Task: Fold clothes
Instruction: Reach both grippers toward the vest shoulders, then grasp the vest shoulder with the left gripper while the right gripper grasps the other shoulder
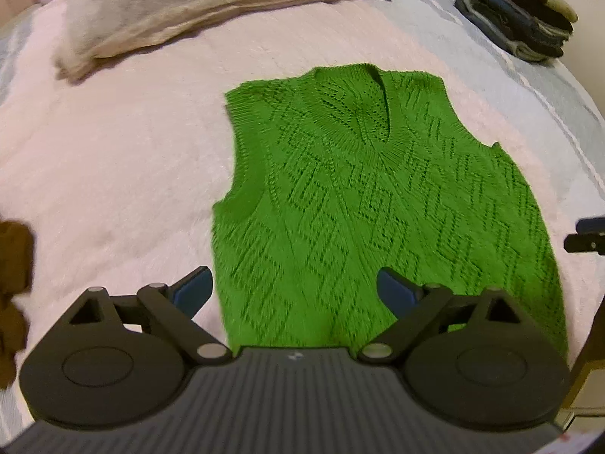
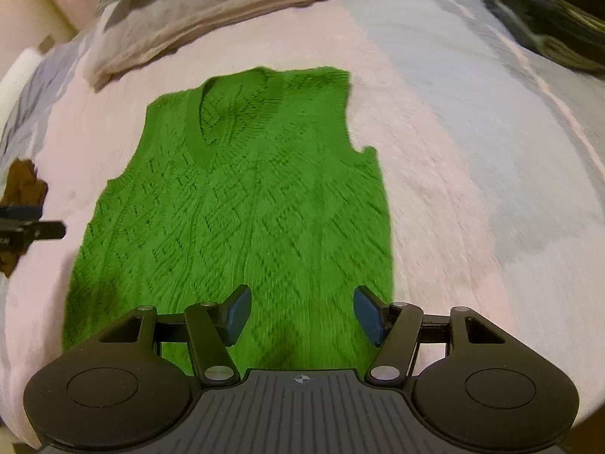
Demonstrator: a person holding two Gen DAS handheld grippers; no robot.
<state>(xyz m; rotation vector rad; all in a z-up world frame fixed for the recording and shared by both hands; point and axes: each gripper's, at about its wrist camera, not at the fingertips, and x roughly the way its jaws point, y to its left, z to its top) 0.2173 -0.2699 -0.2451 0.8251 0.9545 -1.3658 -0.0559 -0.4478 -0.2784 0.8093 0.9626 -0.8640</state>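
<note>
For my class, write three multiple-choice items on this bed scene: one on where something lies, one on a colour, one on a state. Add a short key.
1. Where does the stack of dark folded clothes lie relative to the knitted vest?
A. far right
B. on top of it
C. under it

2. What colour is the vest?
A. red
B. green
C. white

3. How is the left gripper?
A. shut on the vest
B. shut, holding nothing
C. open

Key: 1 A, the stack sits at the bed's far right edge; 2 B, the knit is bright green; 3 C, its blue pads stand apart, as do the right gripper's.
</note>
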